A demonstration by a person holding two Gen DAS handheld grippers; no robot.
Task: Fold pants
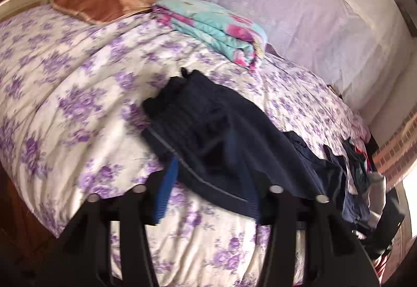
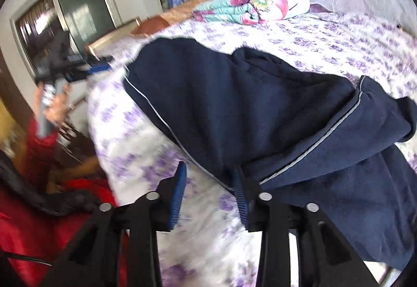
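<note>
- The pants (image 2: pixel 260 115), dark navy with a thin pale stripe, lie crumpled on the flowered bedspread (image 1: pixel 65 73), near the bed edge.
- The left gripper (image 1: pixel 206 164) has its fingers apart; one finger seems to be under the cloth, nothing is clamped.
- The right gripper (image 2: pixel 208 188) is also apart, just beside the cloth edge.
- The fabric looks thick, soft and limp, so I judge it will sag and not slip much.
- A good hold is probably the striped side seam, or the waistband.

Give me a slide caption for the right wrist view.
Open right gripper at the edge of navy pants on a floral bedspread.
</note>
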